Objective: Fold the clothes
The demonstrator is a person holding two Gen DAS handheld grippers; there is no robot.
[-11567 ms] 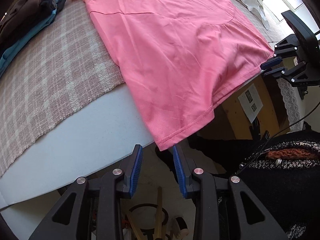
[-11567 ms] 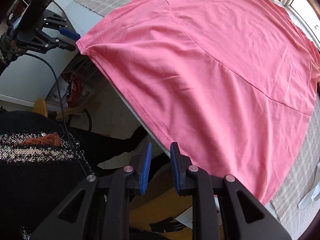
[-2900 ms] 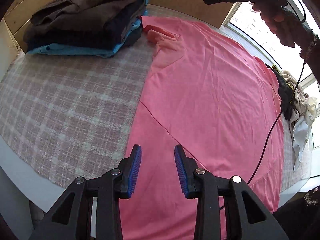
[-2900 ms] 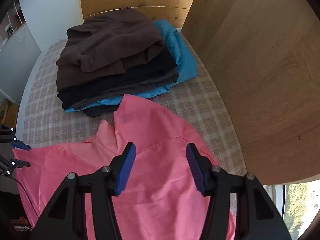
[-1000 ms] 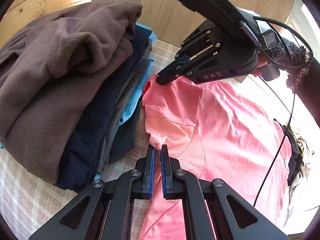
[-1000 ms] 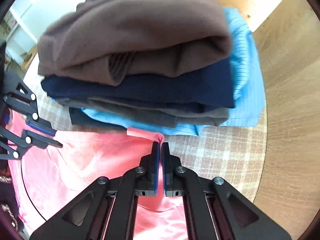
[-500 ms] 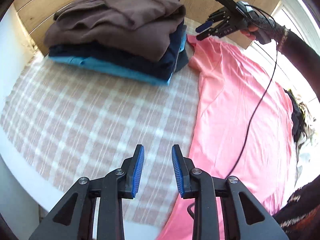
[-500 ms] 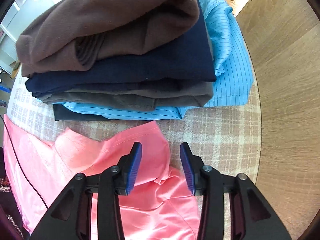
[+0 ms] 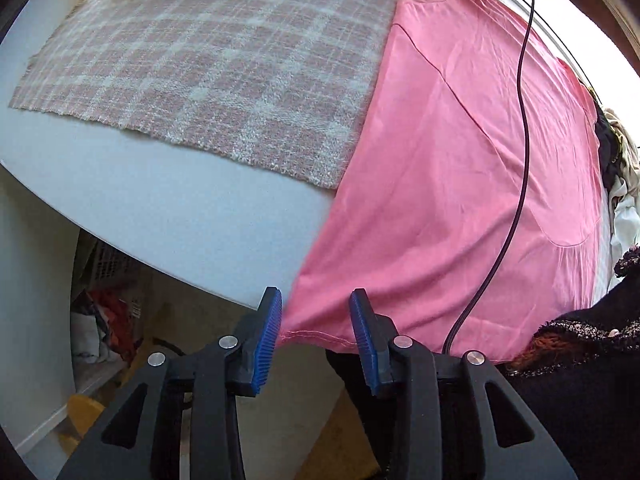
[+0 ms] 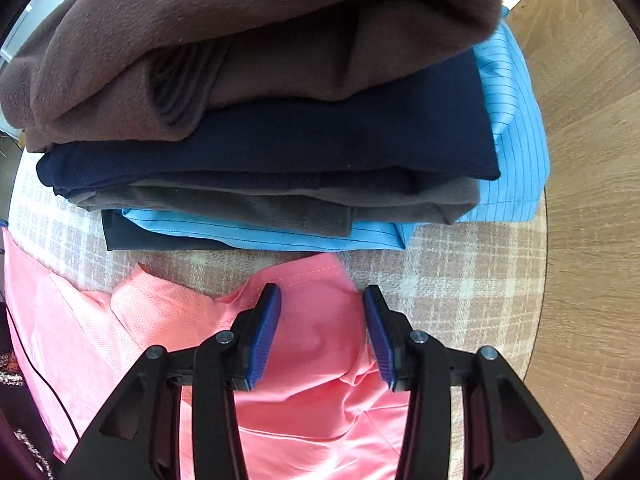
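Both grippers — left (image 9: 314, 334), right (image 10: 322, 334) — are opening, having released the pink shirt (image 9: 460, 168) (earlier pinched).

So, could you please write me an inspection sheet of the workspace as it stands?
Surface: white table under a plaid cloth.
Job's things: pink shirt spread flat, hem over the table edge.
Clutter: folded pile; loose clothes.
Grippers: left gripper opening at the hem corner; right gripper opening over the sleeve; neither grips.
Cables: black cable across the shirt.
Surroundings: wooden panel.
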